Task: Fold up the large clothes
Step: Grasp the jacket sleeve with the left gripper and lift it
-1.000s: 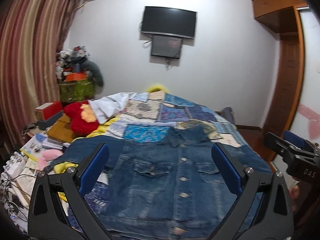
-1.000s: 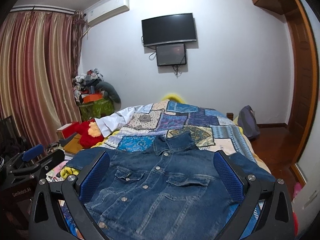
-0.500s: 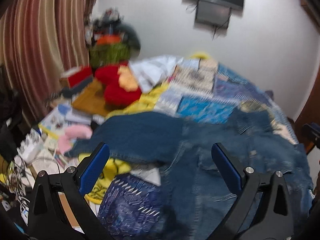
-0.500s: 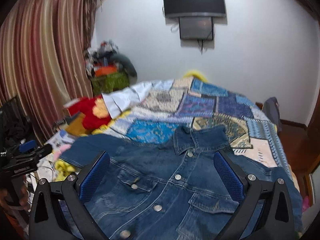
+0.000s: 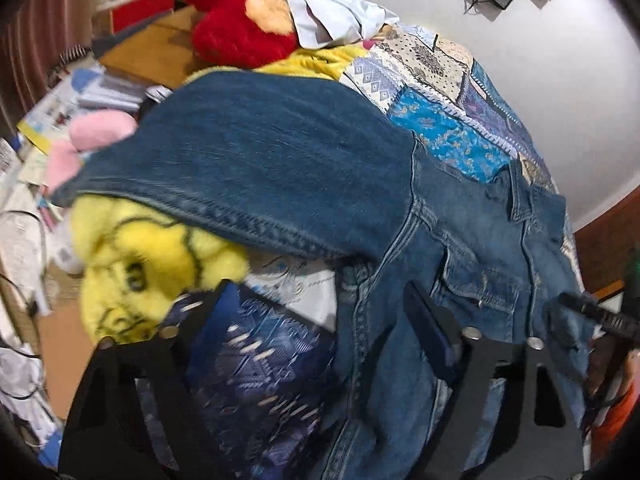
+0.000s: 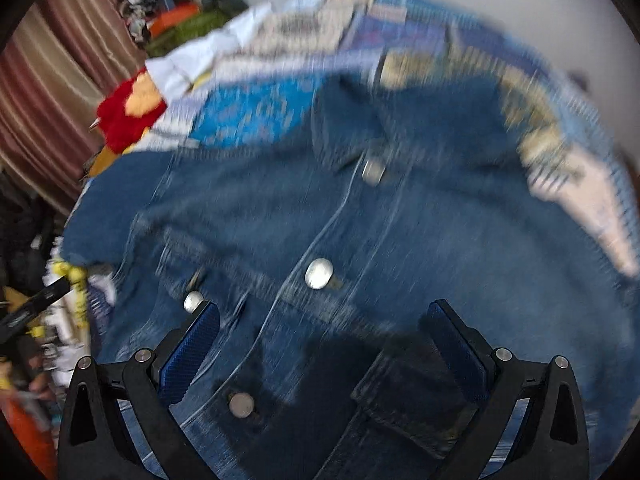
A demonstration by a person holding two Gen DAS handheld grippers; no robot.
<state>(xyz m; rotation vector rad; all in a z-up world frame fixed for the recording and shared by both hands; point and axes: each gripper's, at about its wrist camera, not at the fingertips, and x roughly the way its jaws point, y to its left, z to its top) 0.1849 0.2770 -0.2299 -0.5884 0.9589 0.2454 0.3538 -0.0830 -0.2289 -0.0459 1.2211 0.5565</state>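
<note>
A blue denim jacket [image 5: 460, 240] lies front up and buttoned on a patchwork quilt [image 5: 432, 80]. Its left sleeve [image 5: 260, 152] stretches out over a yellow plush toy [image 5: 136, 264]. My left gripper [image 5: 320, 312] is open and hovers low over the jacket's left side seam near the armpit. In the right wrist view, which is blurred, the jacket [image 6: 360, 220] fills the frame with its metal buttons [image 6: 319, 273] showing. My right gripper [image 6: 324, 332] is open and close above the jacket's front placket, touching nothing that I can see.
A red plush toy [image 5: 240, 28] and a white garment [image 5: 340, 16] lie at the quilt's far left. Books, papers and a pink plush [image 5: 92, 132] clutter the left side. The other gripper's tip [image 5: 600, 316] shows at the right. A striped curtain [image 6: 60, 60] hangs at the left.
Both grippers have dropped and tilted down toward the jacket. The left one swung left over the sleeve and side seam; the right one closed in on the front buttons. Both stay open.
</note>
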